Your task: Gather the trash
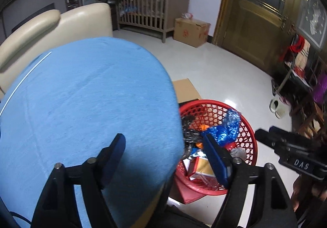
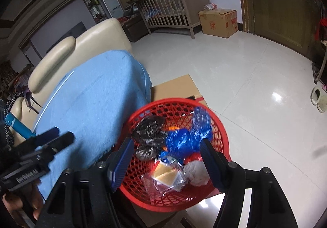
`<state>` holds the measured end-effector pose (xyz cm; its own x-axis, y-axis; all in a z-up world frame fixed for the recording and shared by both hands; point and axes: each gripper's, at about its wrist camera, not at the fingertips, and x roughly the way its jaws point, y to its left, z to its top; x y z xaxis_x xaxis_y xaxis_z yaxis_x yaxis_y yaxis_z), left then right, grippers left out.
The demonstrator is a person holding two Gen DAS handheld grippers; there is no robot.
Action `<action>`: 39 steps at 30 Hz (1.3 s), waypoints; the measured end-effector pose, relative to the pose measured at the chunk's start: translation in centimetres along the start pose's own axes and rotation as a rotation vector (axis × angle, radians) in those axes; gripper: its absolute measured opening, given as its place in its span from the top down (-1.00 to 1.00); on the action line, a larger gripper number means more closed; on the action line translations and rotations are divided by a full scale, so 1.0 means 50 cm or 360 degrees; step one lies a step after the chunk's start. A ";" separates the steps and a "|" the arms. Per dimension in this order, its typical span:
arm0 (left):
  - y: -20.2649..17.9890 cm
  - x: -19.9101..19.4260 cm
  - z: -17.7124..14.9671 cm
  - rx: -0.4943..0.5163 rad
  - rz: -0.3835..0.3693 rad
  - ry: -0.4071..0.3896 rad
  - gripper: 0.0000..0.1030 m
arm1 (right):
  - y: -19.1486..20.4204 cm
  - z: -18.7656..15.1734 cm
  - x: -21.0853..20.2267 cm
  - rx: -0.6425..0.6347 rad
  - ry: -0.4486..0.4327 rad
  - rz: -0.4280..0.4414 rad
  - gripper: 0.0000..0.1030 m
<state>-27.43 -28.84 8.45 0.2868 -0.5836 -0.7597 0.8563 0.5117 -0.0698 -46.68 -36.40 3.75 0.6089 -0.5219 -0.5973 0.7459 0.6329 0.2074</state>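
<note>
Trash basket (image 2: 219, 125) below; both hand-held grippers, left (image 1: 165, 146) and right (image 2: 166, 152), released, empty.

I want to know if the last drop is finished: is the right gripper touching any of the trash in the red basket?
Apart. The right wrist view shows the right gripper open above the red basket, nothing between its fingers; the blue plastic bag lies below.

One red basket (image 2: 220, 125) holds two black bags (image 2: 148, 125), one blue bag (image 2: 179, 142), one white wad (image 2: 196, 172) and one clear packet (image 2: 165, 174). Far off stand one crib (image 2: 175, 11) and one closed carton (image 2: 219, 22). Two pale slippers (image 2: 318, 98) lie at right.
</note>
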 end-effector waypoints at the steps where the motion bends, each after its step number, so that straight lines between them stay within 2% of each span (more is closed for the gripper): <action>1: 0.008 -0.005 -0.003 -0.0011 0.0006 -0.0015 -0.55 | 0.003 -0.004 0.000 -0.0004 -0.0002 -0.0011 -0.39; 7: 0.043 -0.012 -0.021 -0.0115 0.0015 -0.0029 -0.64 | 0.015 -0.038 0.005 0.0003 0.0023 -0.0095 -0.39; 11: 0.046 -0.014 -0.029 -0.0102 0.0048 -0.0044 -0.68 | 0.026 -0.047 0.007 -0.0008 0.0032 -0.0126 -0.39; 20: 0.059 -0.007 -0.043 -0.0095 0.0035 -0.0045 -0.70 | 0.053 -0.056 0.000 -0.0037 0.0007 -0.0180 -0.39; 39: 0.052 -0.015 -0.052 -0.0045 0.0024 -0.0051 -0.70 | 0.067 -0.071 0.005 -0.0034 0.0013 -0.0173 -0.39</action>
<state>-26.52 -25.43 7.12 0.3137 -0.5953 -0.7397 0.8396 0.5378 -0.0768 -44.98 -32.40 1.54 0.5224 -0.5834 -0.6219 0.8014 0.5850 0.1243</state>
